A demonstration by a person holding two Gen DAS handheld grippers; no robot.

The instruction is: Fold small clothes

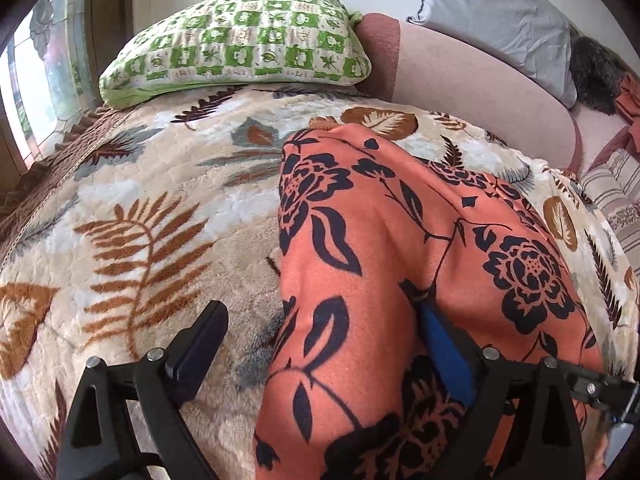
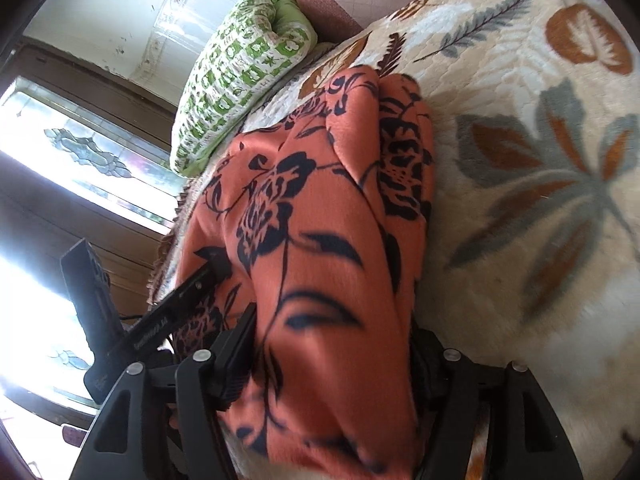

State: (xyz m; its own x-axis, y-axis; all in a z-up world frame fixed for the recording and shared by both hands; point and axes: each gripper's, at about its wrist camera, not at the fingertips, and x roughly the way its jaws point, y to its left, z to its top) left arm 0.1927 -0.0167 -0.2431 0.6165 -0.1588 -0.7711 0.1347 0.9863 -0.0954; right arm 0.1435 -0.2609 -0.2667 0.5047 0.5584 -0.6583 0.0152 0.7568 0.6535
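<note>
An orange garment [image 1: 360,220] with a black flower print lies in a long folded strip on the leaf-patterned fleece blanket [image 1: 140,200]. My left gripper [image 1: 320,312] stands wide open. Its left finger is over bare blanket, and its blue-padded right finger [image 1: 444,340] is partly covered by the cloth's folds. In the right wrist view the garment [image 2: 320,200] is bunched up and fills the gap of my right gripper [image 2: 332,320], touching both fingers. A finger of the left gripper [image 2: 192,284] pokes into the cloth's left side there.
A green-and-white patterned pillow [image 1: 240,40] lies at the blanket's far end against a pink padded back [image 1: 460,72]. A grey pillow [image 1: 500,12] and a striped cloth [image 1: 616,188] sit to the right. A bright window [image 2: 80,152] is on the left.
</note>
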